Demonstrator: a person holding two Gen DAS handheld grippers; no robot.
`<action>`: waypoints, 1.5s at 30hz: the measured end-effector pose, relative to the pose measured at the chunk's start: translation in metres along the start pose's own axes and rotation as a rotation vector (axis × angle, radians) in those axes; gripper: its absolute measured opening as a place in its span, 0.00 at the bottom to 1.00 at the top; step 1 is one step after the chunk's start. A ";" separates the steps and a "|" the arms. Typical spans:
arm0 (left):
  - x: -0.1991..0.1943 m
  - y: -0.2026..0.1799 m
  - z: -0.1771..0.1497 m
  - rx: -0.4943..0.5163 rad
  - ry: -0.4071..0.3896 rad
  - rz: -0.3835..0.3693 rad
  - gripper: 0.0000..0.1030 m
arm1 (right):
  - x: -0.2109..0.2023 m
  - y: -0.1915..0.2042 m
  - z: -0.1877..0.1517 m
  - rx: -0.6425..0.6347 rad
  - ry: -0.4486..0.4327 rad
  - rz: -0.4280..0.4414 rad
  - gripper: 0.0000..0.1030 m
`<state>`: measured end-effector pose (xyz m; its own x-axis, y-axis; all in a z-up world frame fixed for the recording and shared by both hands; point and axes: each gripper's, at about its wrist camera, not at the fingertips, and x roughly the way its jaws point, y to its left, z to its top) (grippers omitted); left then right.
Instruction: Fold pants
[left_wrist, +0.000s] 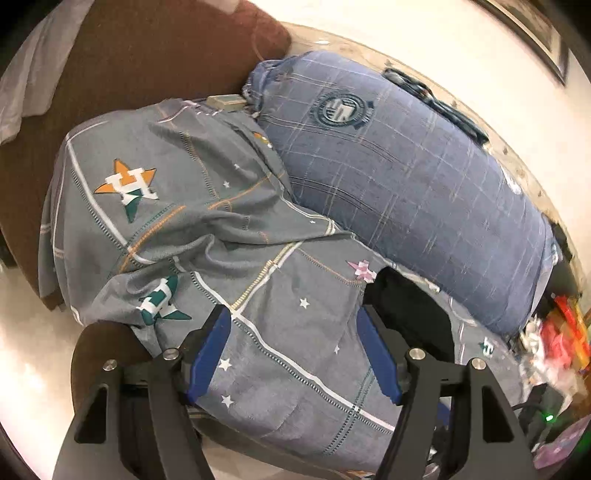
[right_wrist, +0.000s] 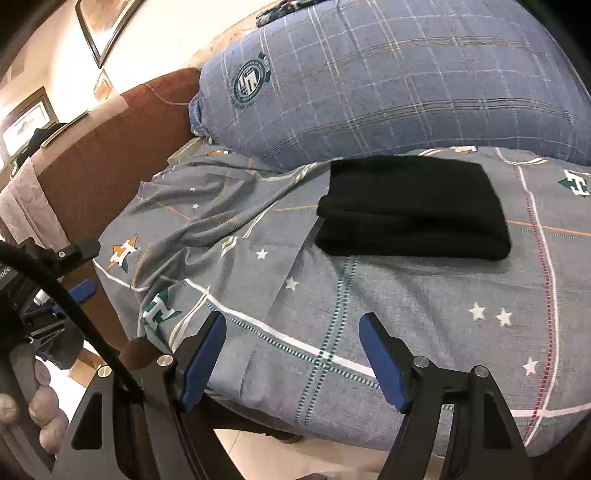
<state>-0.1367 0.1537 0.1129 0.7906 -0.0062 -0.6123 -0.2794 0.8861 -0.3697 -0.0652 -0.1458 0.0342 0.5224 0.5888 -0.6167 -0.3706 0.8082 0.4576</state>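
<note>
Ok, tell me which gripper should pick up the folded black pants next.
Probably the right gripper: it is open and faces the whole black pants unobstructed. The left gripper, also open, sees only their edge.

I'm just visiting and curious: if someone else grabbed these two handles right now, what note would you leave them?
Left gripper: open, empty, over the grey bedsheet.
Right gripper: open, empty, near the bed's front edge.
Black pants: lying folded in a compact stack on the sheet, in front of the blue plaid pillow; neither gripper touches them.
Done: folding looks finished.
Left: probably nothing, perhaps tidy the stack's edges.
</note>
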 end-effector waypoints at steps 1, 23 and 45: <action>0.003 -0.007 -0.005 0.024 0.005 0.000 0.68 | -0.002 -0.003 0.000 0.002 -0.009 -0.009 0.77; 0.041 -0.074 -0.062 0.297 0.112 -0.010 0.71 | -0.017 -0.103 -0.018 0.298 -0.027 -0.196 0.77; 0.029 -0.094 -0.076 0.417 0.045 0.039 0.81 | -0.020 -0.072 -0.024 0.139 -0.047 -0.257 0.80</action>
<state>-0.1286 0.0356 0.0766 0.7568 0.0191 -0.6533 -0.0570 0.9977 -0.0368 -0.0678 -0.2153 -0.0019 0.6220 0.3616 -0.6945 -0.1149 0.9195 0.3759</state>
